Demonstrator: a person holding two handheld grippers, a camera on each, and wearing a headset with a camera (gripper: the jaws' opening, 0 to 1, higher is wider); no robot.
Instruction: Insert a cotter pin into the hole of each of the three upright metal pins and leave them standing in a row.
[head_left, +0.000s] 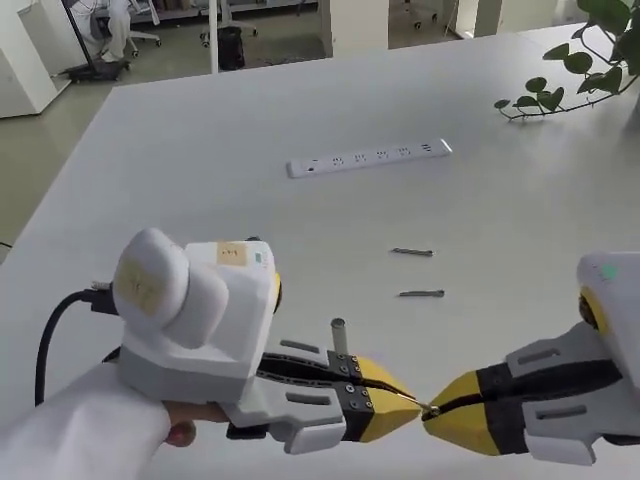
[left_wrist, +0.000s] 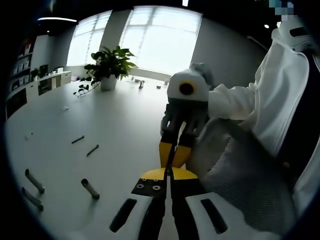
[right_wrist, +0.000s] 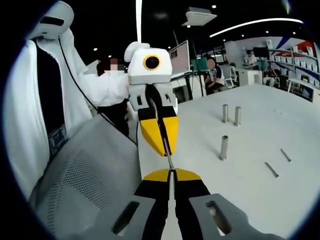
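The left claw and right claw meet tip to tip above the near edge of the worktop. Both are pinched narrow on opposite ends of one thin cotter pin, held in the air between them. Just behind the left claw a metal pin stands upright. In the right gripper view it stands apart from two more metal pins, which are upright side by side farther off. Two loose cotter pins lie flat near each other, farther in on the worktop. Beyond them lies a power strip, and a plant hangs over the far right corner.
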